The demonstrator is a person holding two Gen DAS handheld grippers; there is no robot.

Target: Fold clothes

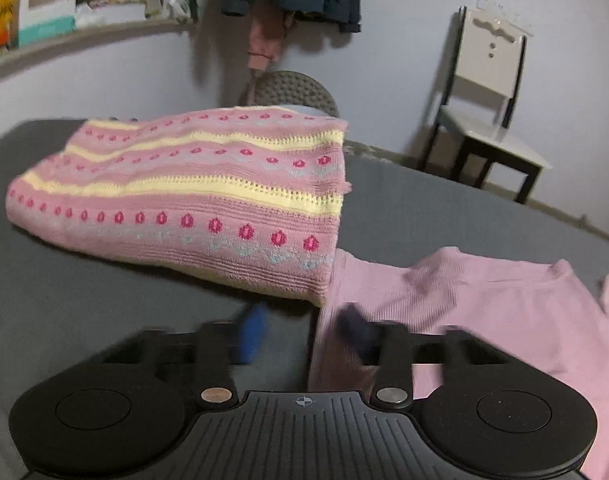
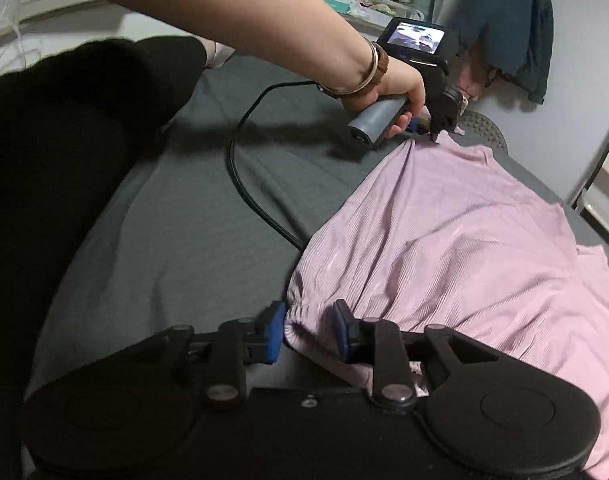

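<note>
nearest in the right wrist view, the right gripper (image 2: 307, 332) had its blue pads either side of a bunched edge of the lilac garment (image 2: 456, 240), with a gap still showing between each pad and the cloth, so the jaws stood parted rather than clenched. the garment lay spread over the grey bed cover (image 2: 176, 240), running away toward the far corner. there a hand (image 2: 396, 92) held the left gripper (image 2: 438, 134), its tips pressed down on the garment's far edge, which was puckered into a point; from that angle the jaws themselves were too small to read. a black cable (image 2: 244, 184) looped across the cover and slipped under the cloth. a dark shape filled the left of that view, too shadowed to identify.

the left wrist view alone showed a folded pink and yellow knit (image 1: 192, 196) lying beyond the gripper, its near corner overlapping the lilac garment (image 1: 484, 312). the left gripper (image 1: 304, 332) was smeared by motion blur: one blue finger (image 1: 252, 332) sat over bare cover, the darker one over the lilac cloth, apparently apart, but i could not tell whether they gripped anything. farther off stood a chair (image 1: 488, 120) against the wall, and a cluttered shelf (image 1: 64, 36), cut off at the frame's left edge.
</note>
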